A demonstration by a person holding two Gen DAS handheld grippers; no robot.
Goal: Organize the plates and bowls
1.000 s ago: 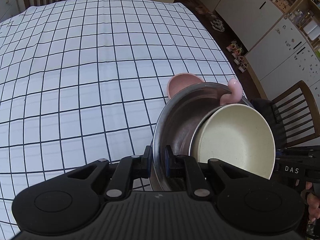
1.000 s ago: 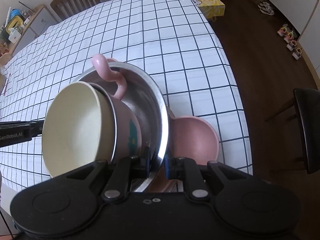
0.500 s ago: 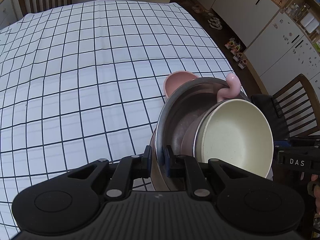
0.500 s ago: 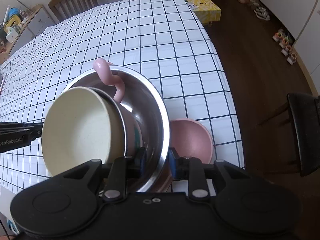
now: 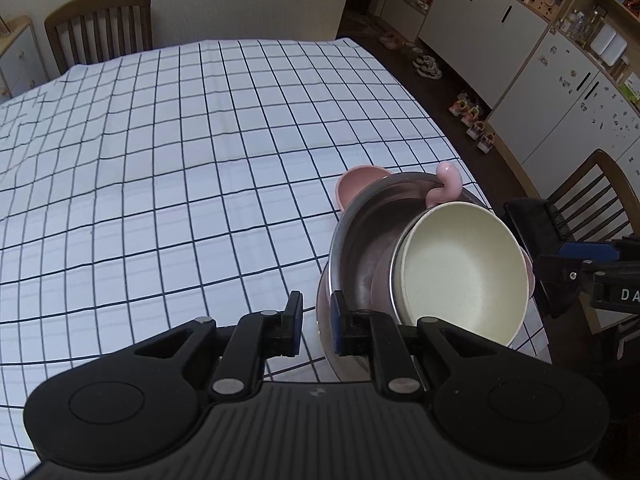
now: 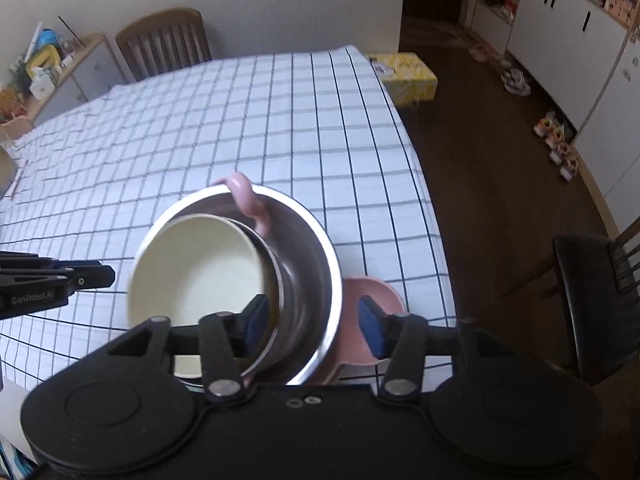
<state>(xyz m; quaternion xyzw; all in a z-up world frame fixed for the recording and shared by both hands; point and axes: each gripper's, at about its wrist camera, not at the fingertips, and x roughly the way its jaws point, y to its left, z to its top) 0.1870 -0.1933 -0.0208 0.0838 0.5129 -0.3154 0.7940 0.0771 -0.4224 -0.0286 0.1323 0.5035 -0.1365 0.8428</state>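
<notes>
At the table's near right corner, on the checked cloth (image 5: 168, 168), the bowls sit nested: a steel bowl (image 6: 308, 264) rests in a pink bowl (image 6: 376, 292), and a cream bowl (image 6: 196, 272) leans inside it at about 9 o'clock, with a pink handle (image 6: 248, 200) poking over the rim at 12. The left gripper (image 5: 316, 320) has its jaws slightly parted beside the steel rim. The right gripper (image 6: 312, 320) gapes wide, straddling the steel bowl's rim without pinching it.
</notes>
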